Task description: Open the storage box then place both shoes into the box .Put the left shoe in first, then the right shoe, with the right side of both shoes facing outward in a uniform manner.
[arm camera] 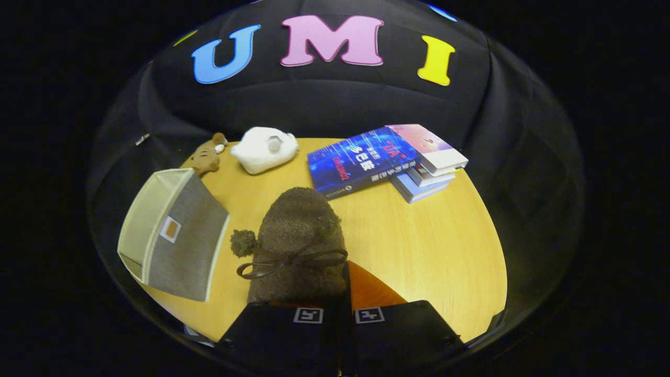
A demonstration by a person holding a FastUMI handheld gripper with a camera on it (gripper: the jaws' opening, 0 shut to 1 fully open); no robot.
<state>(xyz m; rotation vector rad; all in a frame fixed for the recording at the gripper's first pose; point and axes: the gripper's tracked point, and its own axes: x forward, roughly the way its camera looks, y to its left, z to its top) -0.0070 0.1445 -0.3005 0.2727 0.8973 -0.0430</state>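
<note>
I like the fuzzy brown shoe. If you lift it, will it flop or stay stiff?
Probably a bit floppy: the fuzzy brown shoe looks soft and plush, with a thin bow and pom-pom that would likely dangle. It seems light for its size. The hand-held gripper appears closed on its rear edge, and the fuzz should resist slipping.

The gripper point(339, 319) fingers pinch a brown fuzzy shoe point(298, 241) above the table point(429, 246), right of the storage box point(172, 235).
</note>
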